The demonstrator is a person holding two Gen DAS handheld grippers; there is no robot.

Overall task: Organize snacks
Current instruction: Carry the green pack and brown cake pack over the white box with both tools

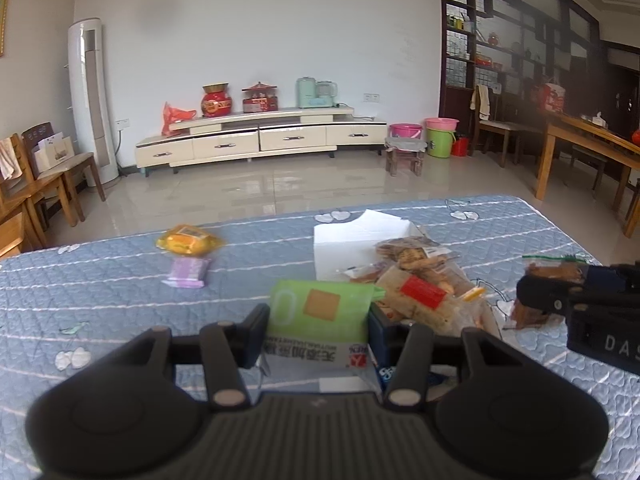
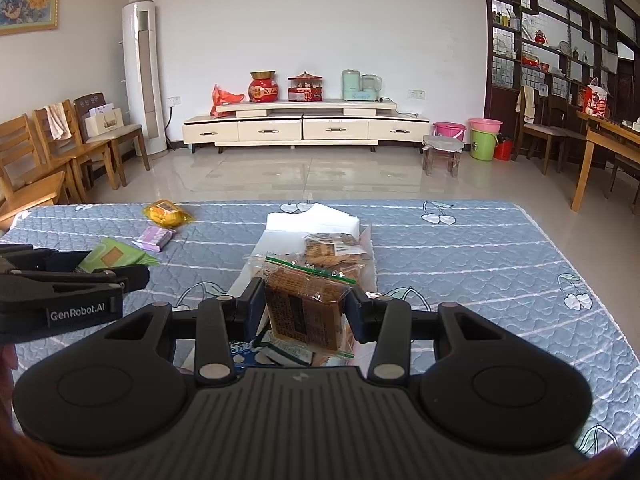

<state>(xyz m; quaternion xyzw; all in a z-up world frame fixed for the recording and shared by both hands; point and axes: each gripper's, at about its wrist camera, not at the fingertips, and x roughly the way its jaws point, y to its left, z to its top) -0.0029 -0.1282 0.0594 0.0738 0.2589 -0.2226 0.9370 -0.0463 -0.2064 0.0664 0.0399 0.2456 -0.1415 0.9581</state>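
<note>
Left gripper (image 1: 316, 326) pinches a green cracker packet (image 1: 318, 312); right gripper (image 2: 307, 307) pinches a brown biscuit pack (image 2: 308, 312), hiding snacks beneath.

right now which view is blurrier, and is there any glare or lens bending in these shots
Left wrist view: softer overall, green packet and pile of snacks smeared, dark vignette in the corners. Right wrist view: sharper, print on the brown biscuit packet almost legible. Both: floor tiles mirror window light; fisheye bows the shelving.
</note>
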